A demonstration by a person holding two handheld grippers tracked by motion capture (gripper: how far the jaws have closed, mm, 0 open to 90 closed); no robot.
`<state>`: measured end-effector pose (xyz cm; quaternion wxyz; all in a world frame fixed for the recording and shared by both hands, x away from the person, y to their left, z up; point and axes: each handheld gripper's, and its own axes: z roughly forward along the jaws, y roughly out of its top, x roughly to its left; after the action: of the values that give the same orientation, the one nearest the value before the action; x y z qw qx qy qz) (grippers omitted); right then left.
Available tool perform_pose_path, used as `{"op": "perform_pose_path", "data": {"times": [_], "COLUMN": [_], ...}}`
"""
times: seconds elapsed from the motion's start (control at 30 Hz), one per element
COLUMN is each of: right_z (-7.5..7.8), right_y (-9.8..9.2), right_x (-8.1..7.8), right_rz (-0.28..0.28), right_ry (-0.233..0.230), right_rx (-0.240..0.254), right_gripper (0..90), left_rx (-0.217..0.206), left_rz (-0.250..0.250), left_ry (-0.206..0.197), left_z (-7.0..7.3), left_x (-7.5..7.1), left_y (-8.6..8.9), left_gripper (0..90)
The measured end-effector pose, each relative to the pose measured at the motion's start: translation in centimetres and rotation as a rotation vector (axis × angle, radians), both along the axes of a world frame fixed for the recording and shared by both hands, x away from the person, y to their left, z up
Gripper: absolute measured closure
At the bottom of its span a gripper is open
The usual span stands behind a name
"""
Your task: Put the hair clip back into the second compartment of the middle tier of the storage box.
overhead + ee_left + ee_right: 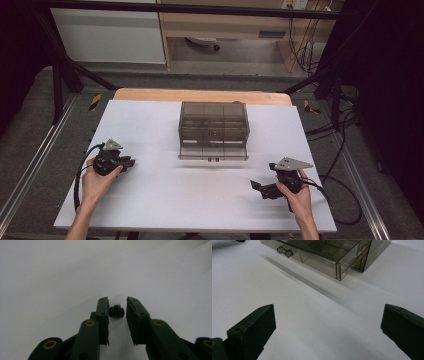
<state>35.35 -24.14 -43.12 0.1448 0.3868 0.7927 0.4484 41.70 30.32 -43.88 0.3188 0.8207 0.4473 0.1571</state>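
On white tabletop (150, 125), smoky plastic drawer box (214, 125), grey floor (30, 145) around.

Small dark object (116, 311) between the left gripper's (117, 305) narrowly parted jaws: blurred, identity not determinable. Smoky translucent plastic drawer box (329, 255) cut off by top edge in right gripper view. Drawer compartment contents (214, 146) too small to resolve from the high view.

One smoky clear drawer box (214, 125) sits on one white worktop (150, 200). One drawer (322, 255) is open. Two hand-held tongs: left (131, 162), right (256, 186).
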Motion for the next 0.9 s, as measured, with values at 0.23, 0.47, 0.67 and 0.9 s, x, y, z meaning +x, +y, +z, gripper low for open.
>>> {"op": "perform_pose_path", "data": {"times": [0.23, 0.47, 0.67, 0.9], "right_z": [0.01, 0.07, 0.07, 0.07], "right_y": [0.01, -0.05, -0.04, -0.04], "right_x": [0.00, -0.01, 0.00, 0.00], "right_rz": [0.000, -0.001, 0.000, 0.000], "right_ry": [0.001, -0.004, 0.001, -0.002], "right_rx": [0.002, 0.008, 0.004, 0.006], "right_gripper": [0.6, 0.6, 0.6, 0.6], "left_rx": [0.006, 0.001, -0.002, 0.001], "left_rz": [0.001, 0.006, 0.010, 0.008], "left_ry": [-0.002, 0.008, 0.010, -0.002], "left_z": [0.04, 0.00, -0.01, 0.08], "left_x": [0.29, 0.30, 0.29, 0.23], "left_y": [-0.44, -0.42, -0.36, -0.41], "left_gripper": [71.2, 74.6, 78.3, 81.2]}}
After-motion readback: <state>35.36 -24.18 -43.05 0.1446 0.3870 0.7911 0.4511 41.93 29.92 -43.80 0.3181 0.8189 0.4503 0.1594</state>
